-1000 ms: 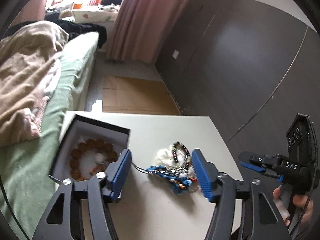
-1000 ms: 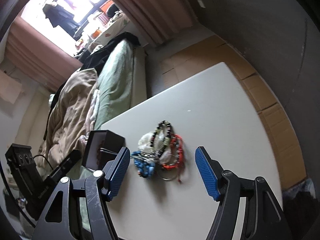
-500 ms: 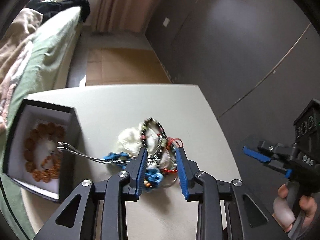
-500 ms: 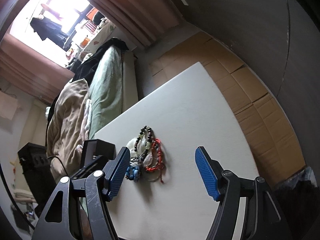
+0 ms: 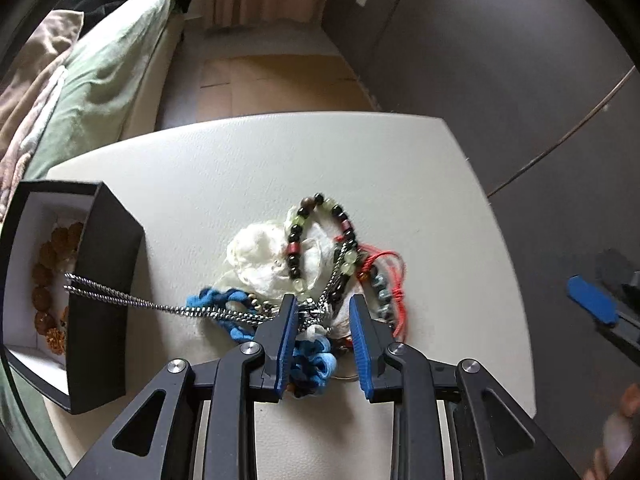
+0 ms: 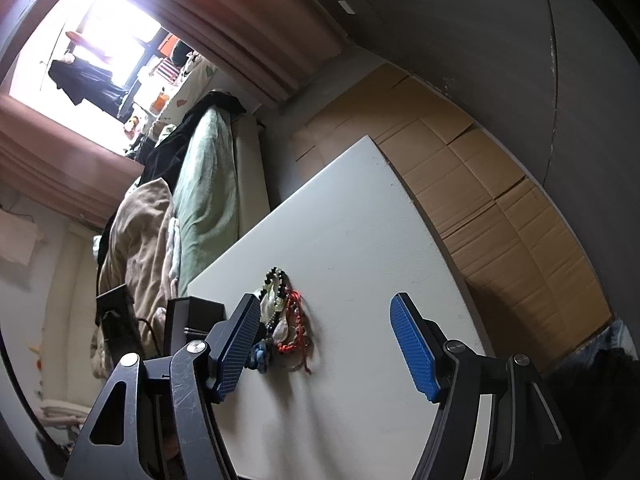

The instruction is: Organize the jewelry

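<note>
A tangled jewelry pile (image 5: pixel 312 264) lies mid-table: a black-and-green bead bracelet (image 5: pixel 298 236), red cord (image 5: pixel 384 264), blue cord (image 5: pixel 316 360) and a white cloth bit (image 5: pixel 260 256). A silver chain (image 5: pixel 120 300) runs from the pile into the open black box (image 5: pixel 100 280), which holds a brown bead bracelet (image 5: pixel 48 264). My left gripper (image 5: pixel 322 300) points down over the pile's near side. Its jaws are closing, with chain and blue cord between them, pads not pressing. My right gripper (image 6: pixel 326 304) hovers open and empty, right of the pile (image 6: pixel 286 320).
The white table (image 5: pixel 360 160) has bare surface beyond and right of the pile. A bed with green cover (image 5: pixel 100 80) runs along its left side. Flattened cardboard (image 6: pixel 500 200) covers the floor below a dark wall. A hand holds the right gripper's handle at the edge.
My left gripper came down and forward onto the pile, and its jaws narrowed from wide apart to straddling the chain. In the right wrist view the pile slid leftward; those jaws stayed the same width.
</note>
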A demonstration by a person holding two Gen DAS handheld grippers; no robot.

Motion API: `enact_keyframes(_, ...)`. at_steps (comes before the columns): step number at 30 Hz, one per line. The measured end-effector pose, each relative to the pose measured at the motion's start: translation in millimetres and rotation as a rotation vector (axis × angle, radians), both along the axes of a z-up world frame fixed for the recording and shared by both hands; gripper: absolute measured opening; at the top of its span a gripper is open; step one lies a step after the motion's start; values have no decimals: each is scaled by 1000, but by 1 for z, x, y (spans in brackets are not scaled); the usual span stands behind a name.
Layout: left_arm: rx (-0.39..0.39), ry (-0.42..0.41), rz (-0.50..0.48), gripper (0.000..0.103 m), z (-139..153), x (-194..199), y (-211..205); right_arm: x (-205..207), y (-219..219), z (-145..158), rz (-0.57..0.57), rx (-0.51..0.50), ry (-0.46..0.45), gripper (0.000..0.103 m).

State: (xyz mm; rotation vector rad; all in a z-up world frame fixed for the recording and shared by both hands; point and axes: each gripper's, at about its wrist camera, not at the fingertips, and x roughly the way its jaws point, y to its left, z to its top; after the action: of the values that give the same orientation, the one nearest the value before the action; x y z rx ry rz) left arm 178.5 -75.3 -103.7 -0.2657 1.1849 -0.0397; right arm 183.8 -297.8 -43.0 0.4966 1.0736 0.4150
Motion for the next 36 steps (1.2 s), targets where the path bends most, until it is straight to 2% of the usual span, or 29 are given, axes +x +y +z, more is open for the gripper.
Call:
enact_keyframes(2,1,-7,6,28,0,-1,0,0,-1,1,1,3,-2,68)
enact_keyframes(4,-3,0,26,14,0,-2,4,0,-2,2,-1,7,-3,68)
enact_keyframes(7,-34,12,31,1,-1,0,8,0,-3,2,-3,14,-5,68)
enact_keyframes(18,-25,-83,32,0,43,-13,22,-1,16,-3,49,-2,5,68)
enact_keyframes(24,-47,-15,9,0,24,-3,15,-1,22,-6,55,2,16,68)
enact_keyframes(26,-46,10,1,1,15,-1,13,-1,20,-5,54,0,11,68)
enact_keyframes(27,-37,24,3,5,10,0,12,-2,20,-5,54,-4,10,68)
enact_keyframes(30,-52,18,12,26,5,1,13,-1,17,-6,52,-20,15,68)
enact_keyframes(36,-29,20,6,28,-1,4,8,2,13,-5,45,-30,16,68)
